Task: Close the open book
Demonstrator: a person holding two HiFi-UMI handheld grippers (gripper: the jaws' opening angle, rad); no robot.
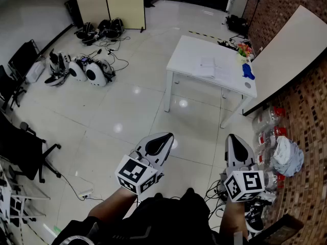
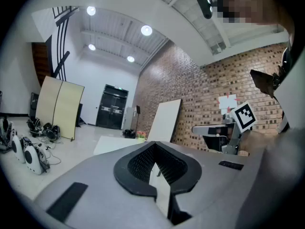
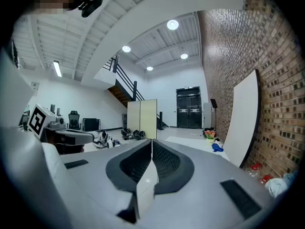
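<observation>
white rectangular table (image 1: 186, 52) on thin white legs: the landmark for this entry.
- open book with white pages (image 1: 213, 68): lies flat on the table top, toward the brick-wall side, pages up, untouched.
- small blue object (image 1: 248, 71): on the table, just beside the book at the wall-side edge.
- bright multicoloured cluster (image 1: 244, 50): on the table's far wall-side corner; what it is cannot be told.
- large white board (image 1: 291, 47): leans on the red brick wall (image 1: 306, 116) just behind the table.
- clear plastic bottles with red caps (image 1: 268, 124): on the floor at the foot of the wall, nearer the person than the table.
- white rounded devices with black cables (image 1: 82, 70): on the pale glossy floor, well apart from the table on its side away from the wall.
- left gripper (image 1: 162, 139): well short of the table, pointing toward it, jaws clenched together on nothing.
- right gripper (image 1: 234, 138): beside the left, equally short of the table, jaws clenched together, empty.
</observation>
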